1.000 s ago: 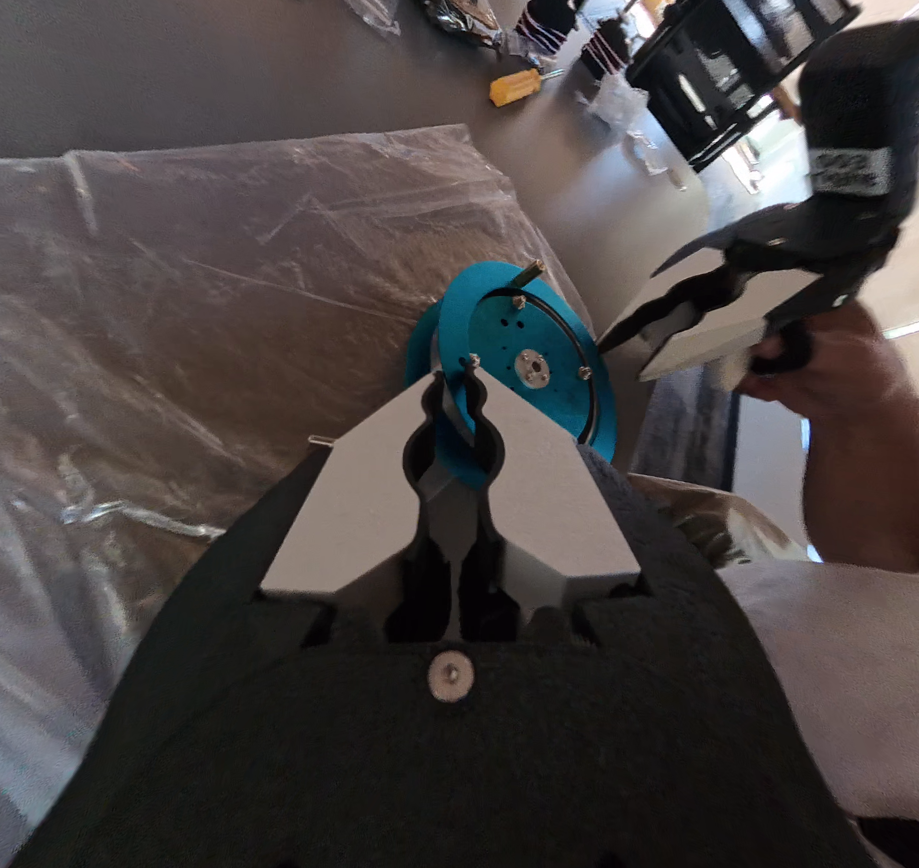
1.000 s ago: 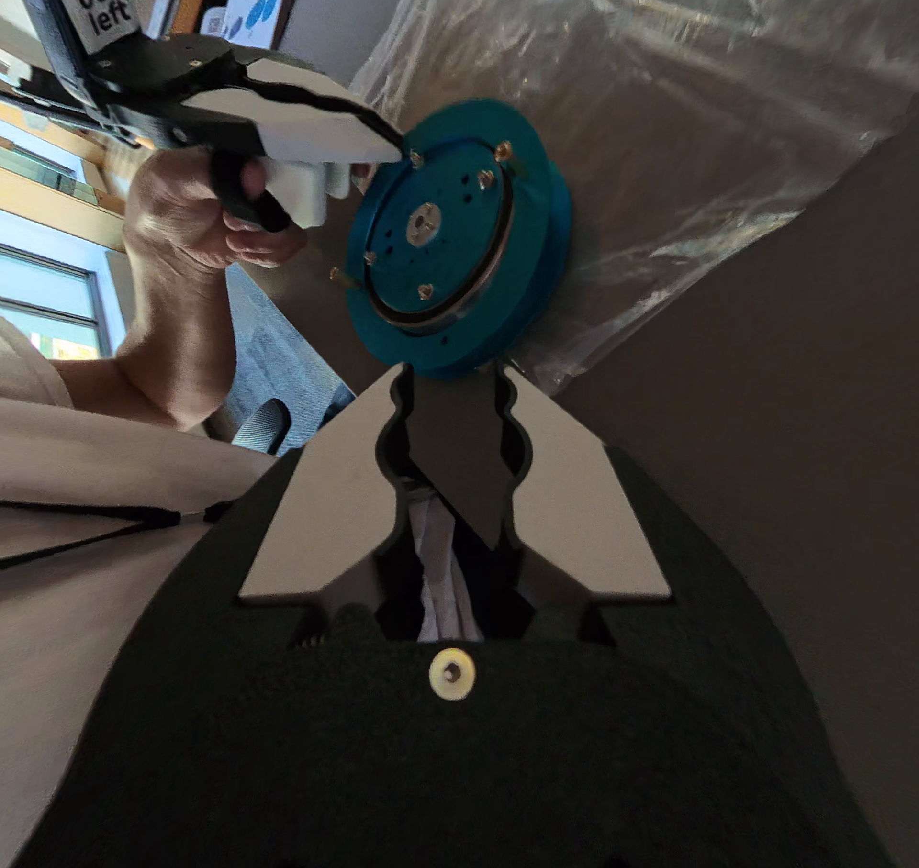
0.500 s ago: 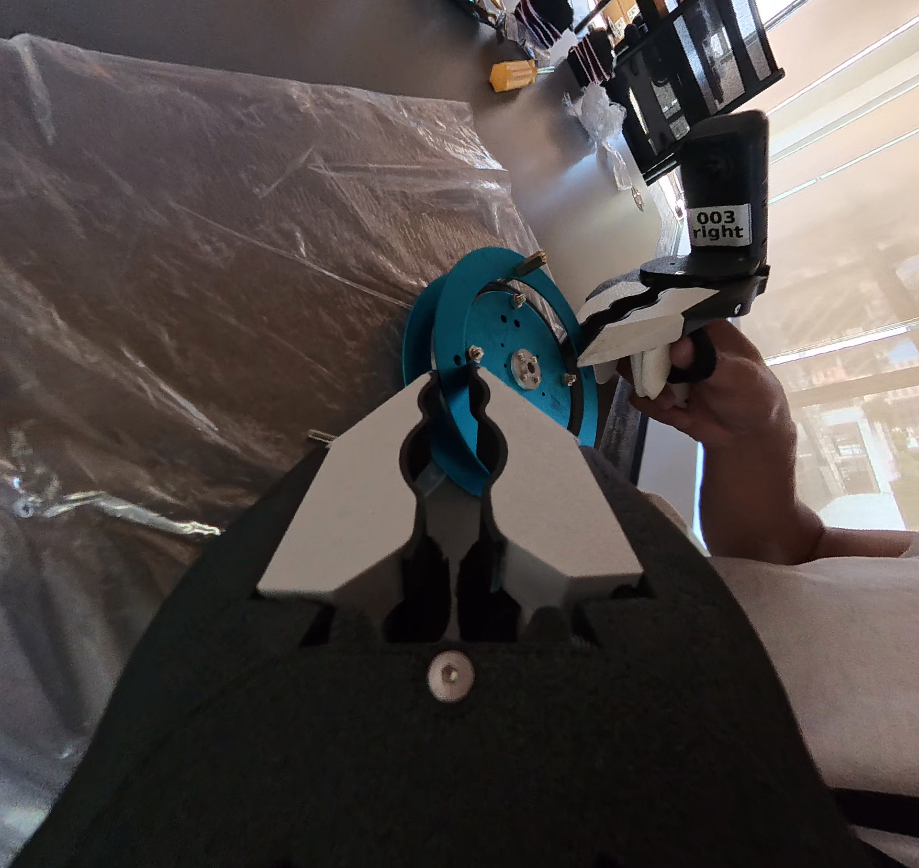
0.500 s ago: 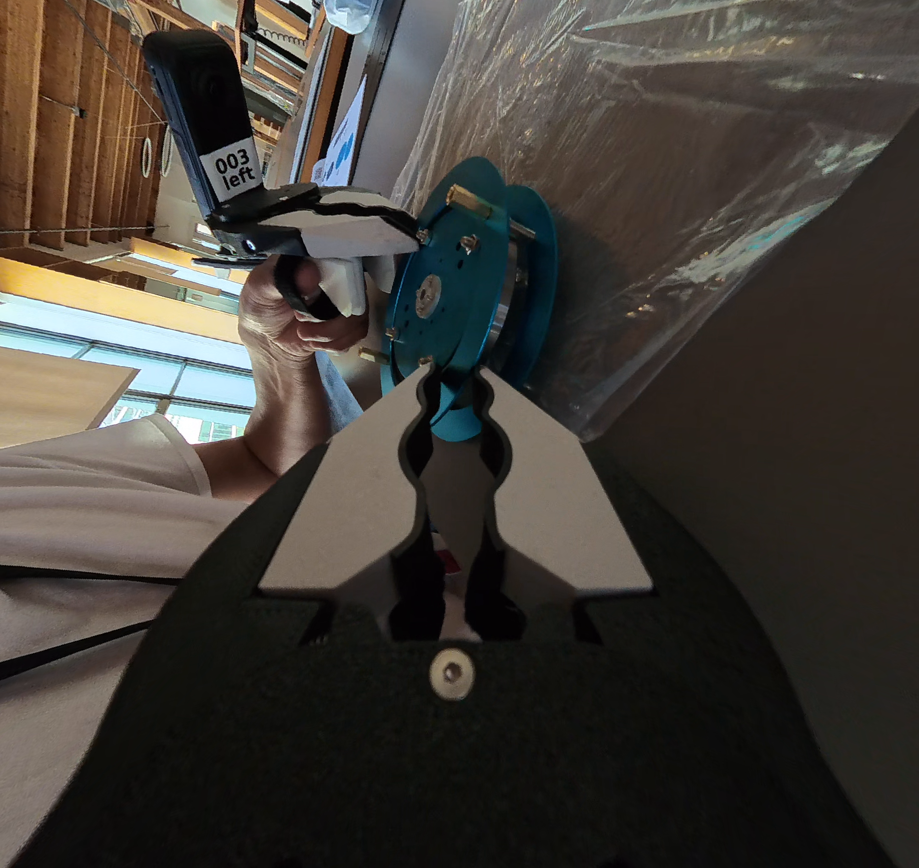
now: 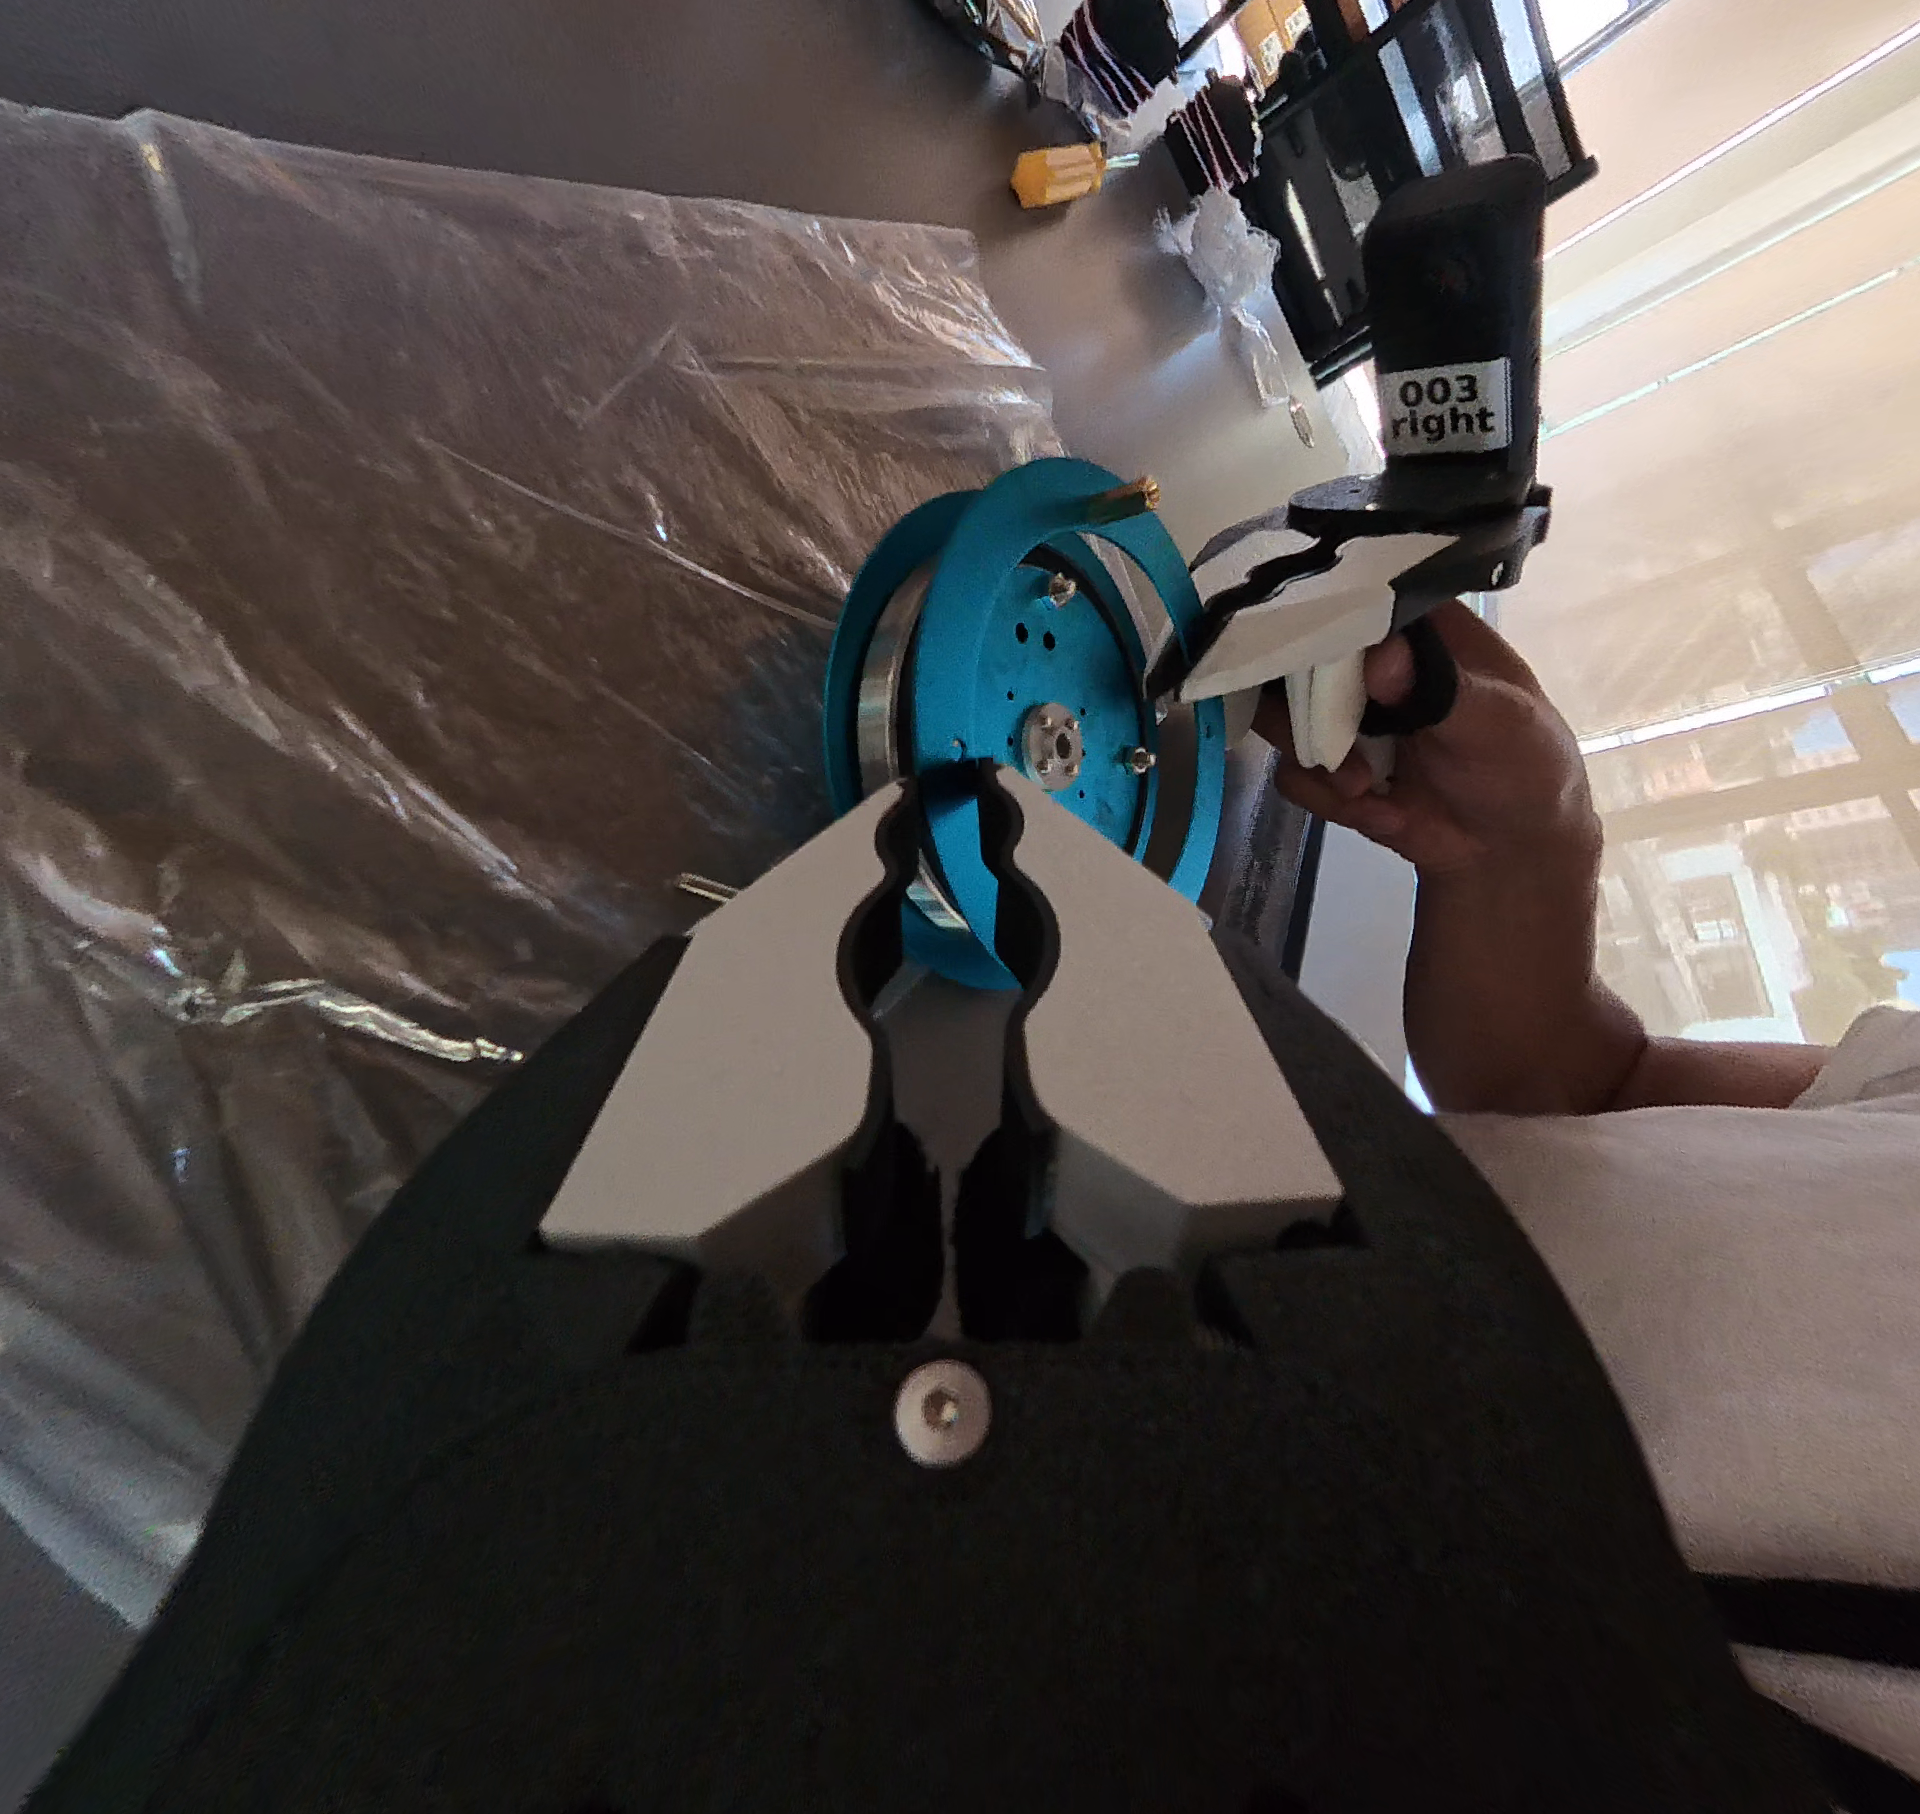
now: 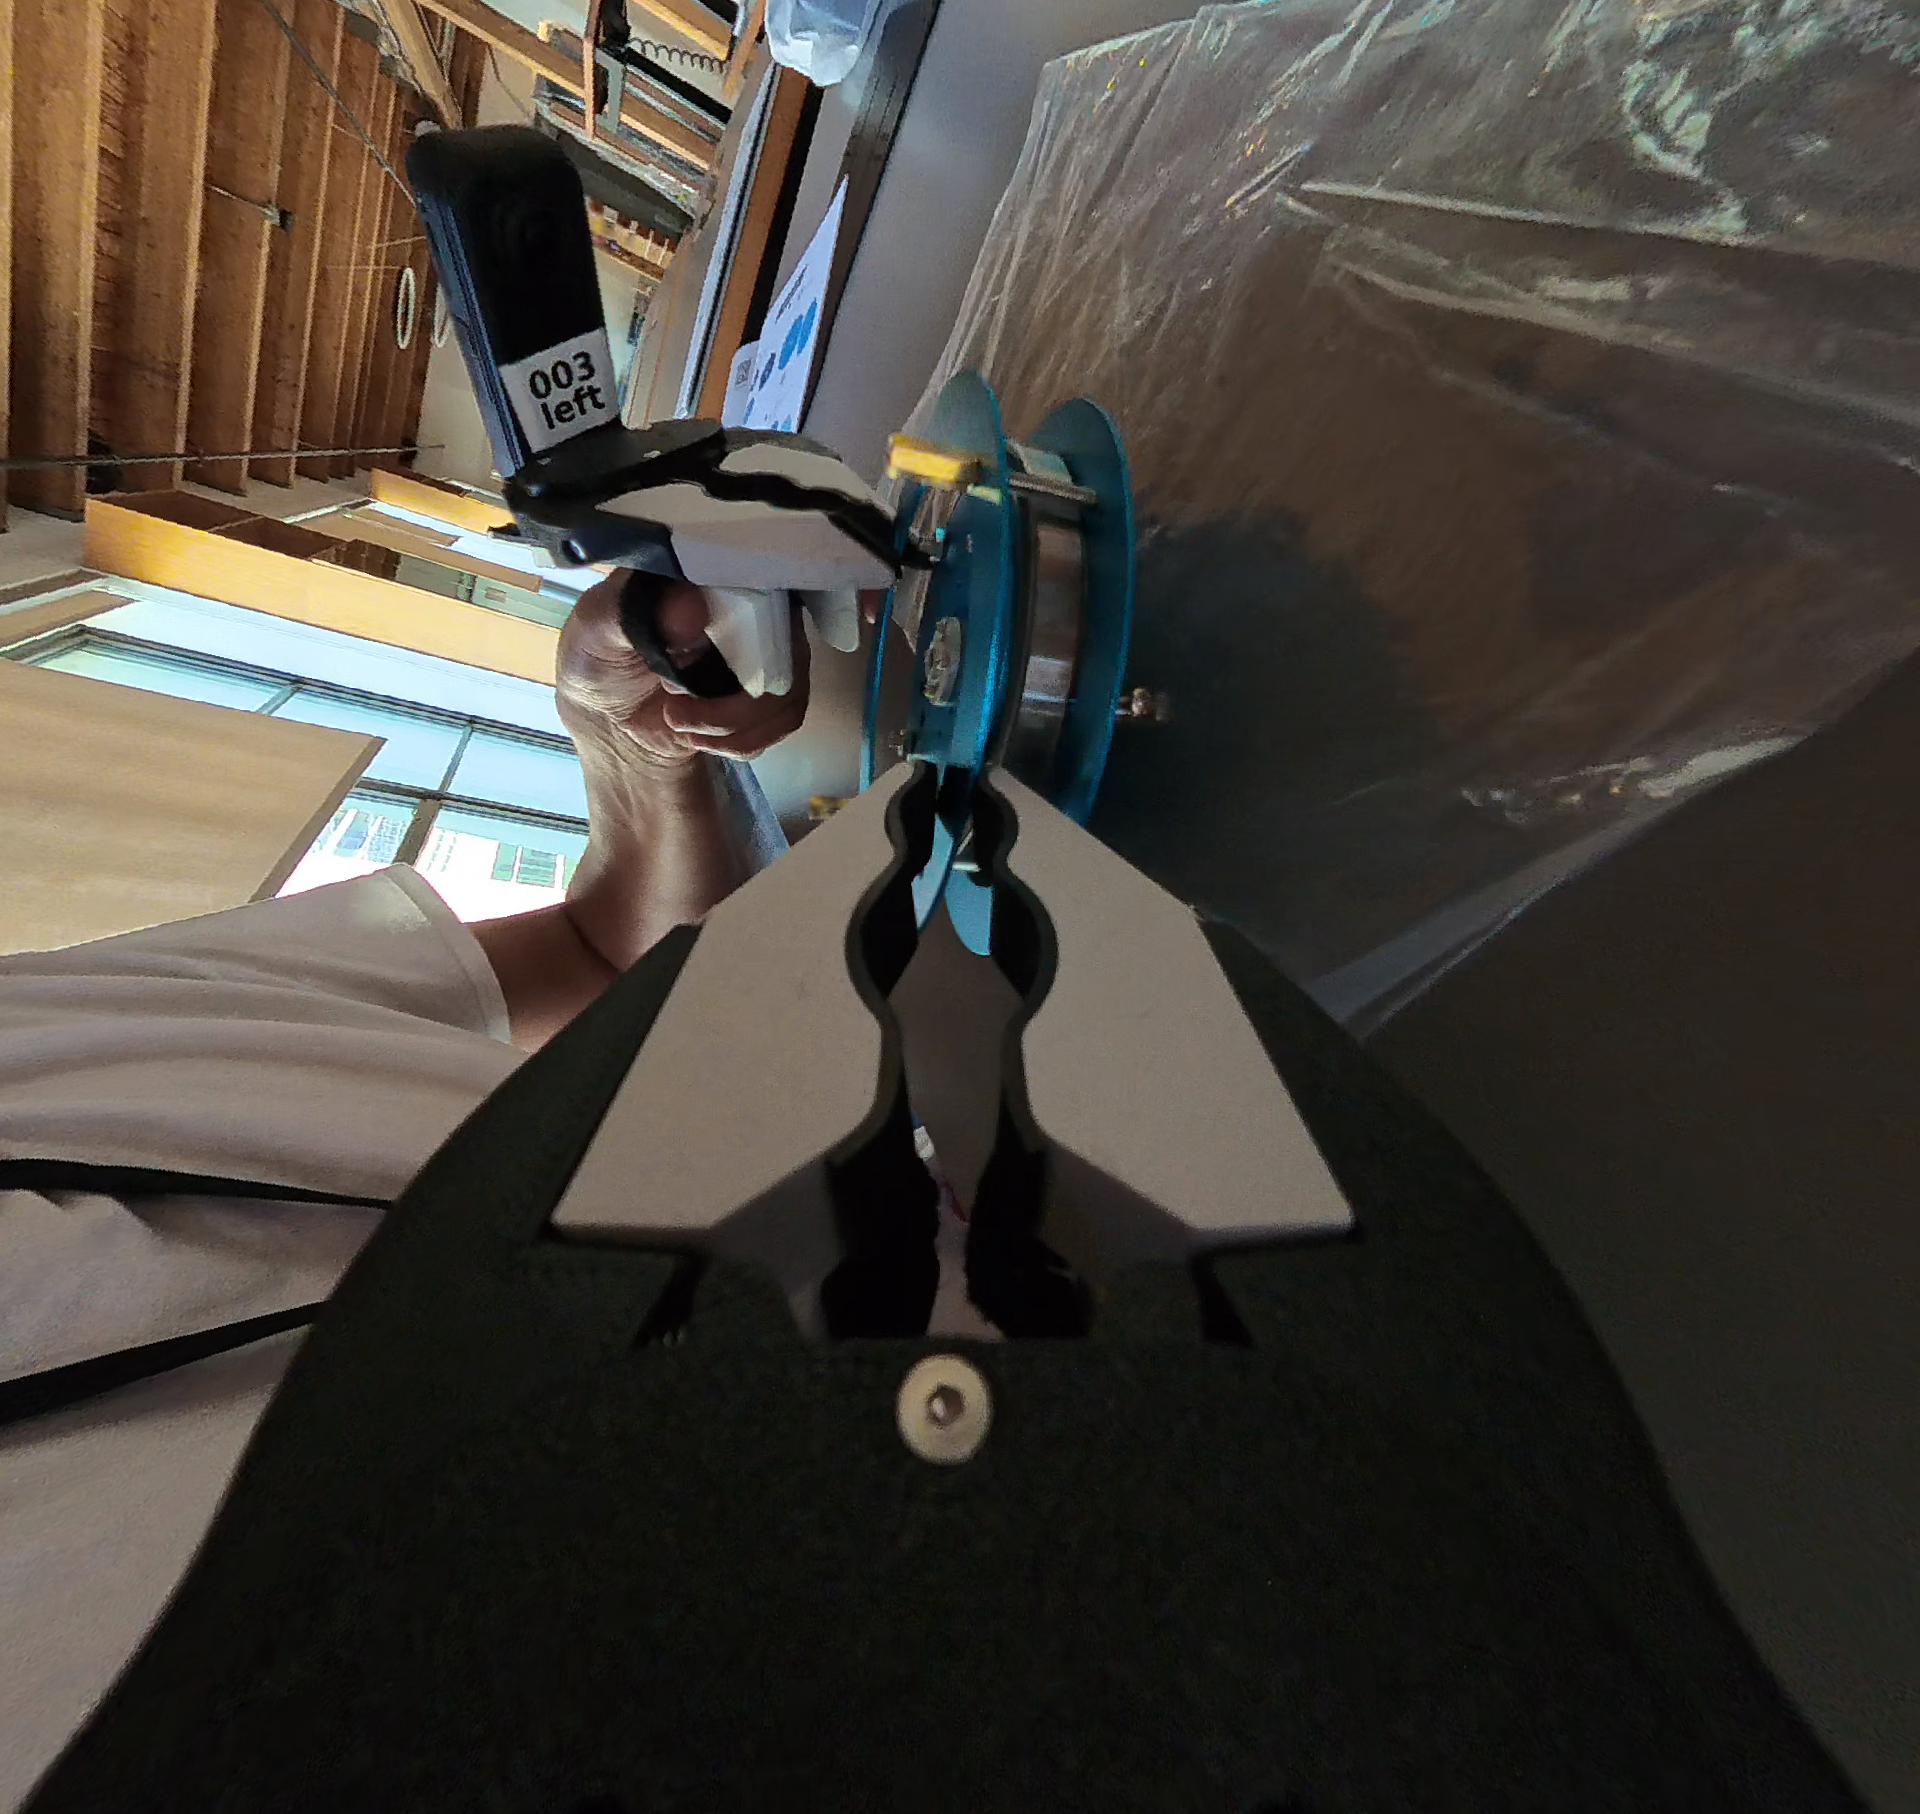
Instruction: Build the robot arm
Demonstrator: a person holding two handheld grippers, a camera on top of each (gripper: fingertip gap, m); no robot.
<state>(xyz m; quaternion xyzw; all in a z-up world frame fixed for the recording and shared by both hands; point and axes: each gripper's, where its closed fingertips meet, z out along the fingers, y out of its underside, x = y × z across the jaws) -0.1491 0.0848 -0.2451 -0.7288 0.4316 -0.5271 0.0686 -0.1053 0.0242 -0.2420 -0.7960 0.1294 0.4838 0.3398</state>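
A blue wheel assembly (image 5: 1039,663) is made of two blue discs with a metal ring between them, brass standoffs and small bolts. It is held upright in the air in front of a plastic-wrapped block (image 5: 416,569). My left gripper (image 5: 956,777) is shut on the front disc's lower rim. My right gripper (image 5: 1164,678) comes in from the right and is shut on the same disc's opposite rim. In the right wrist view the wheel (image 6: 977,559) is edge-on; my right gripper (image 6: 945,782) clamps the disc's edge and the left gripper (image 6: 896,554) grips it from the left.
The block wrapped in clear plastic (image 6: 1455,414) lies on a dark grey table (image 5: 520,19) right behind the wheel. A yellow tool handle (image 5: 1055,172), bags and a black rack (image 5: 1403,102) stand at the far end. A person's hands (image 5: 1455,777) hold both grippers. The left gripper's tips are roughly 8 cm from the right gripper's.
My right gripper has come in from apart and shut on the wheel's rim. The wheel has turned more edge-on to the right wrist view. My left gripper has kept its hold.
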